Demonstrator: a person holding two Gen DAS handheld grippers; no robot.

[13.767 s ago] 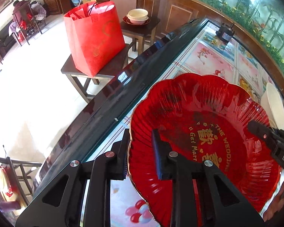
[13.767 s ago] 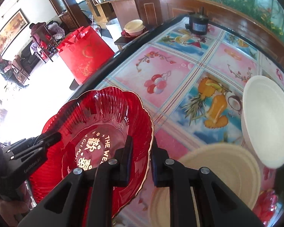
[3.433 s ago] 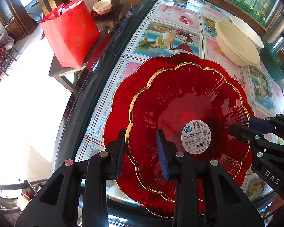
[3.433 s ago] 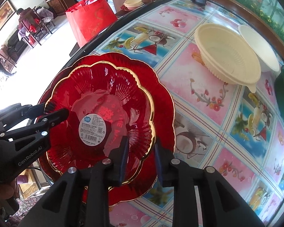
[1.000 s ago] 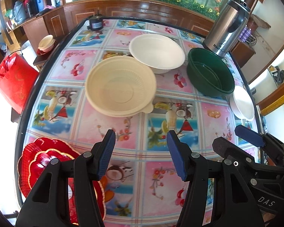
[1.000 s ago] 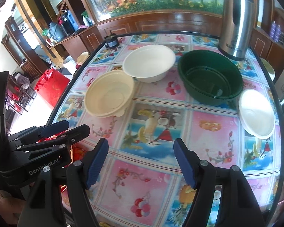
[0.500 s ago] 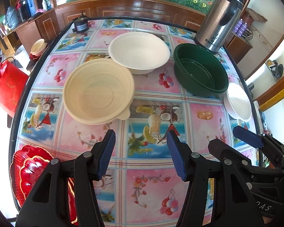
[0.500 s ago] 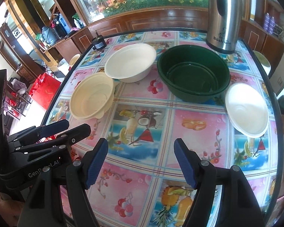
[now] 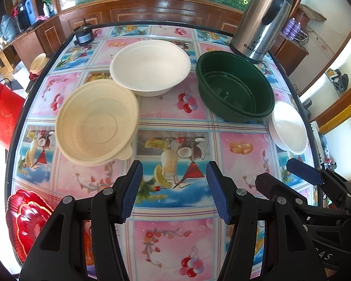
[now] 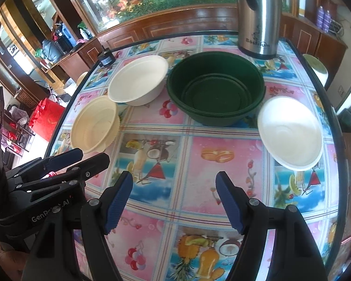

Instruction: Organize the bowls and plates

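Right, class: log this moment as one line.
left gripper: open, empty | right gripper: open, empty | red plates: stacked at table edge | cream bowl, white bowl, green bowl: unsorted

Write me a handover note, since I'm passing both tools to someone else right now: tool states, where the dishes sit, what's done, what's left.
Left tool: open, empty.
Right tool: open, empty.
Done: two red plates nested at the table's left edge.
Left: cream bowl, large white bowl, green bowl and small white bowl sit separate, unstacked.
The steel flask stands behind the green bowl.
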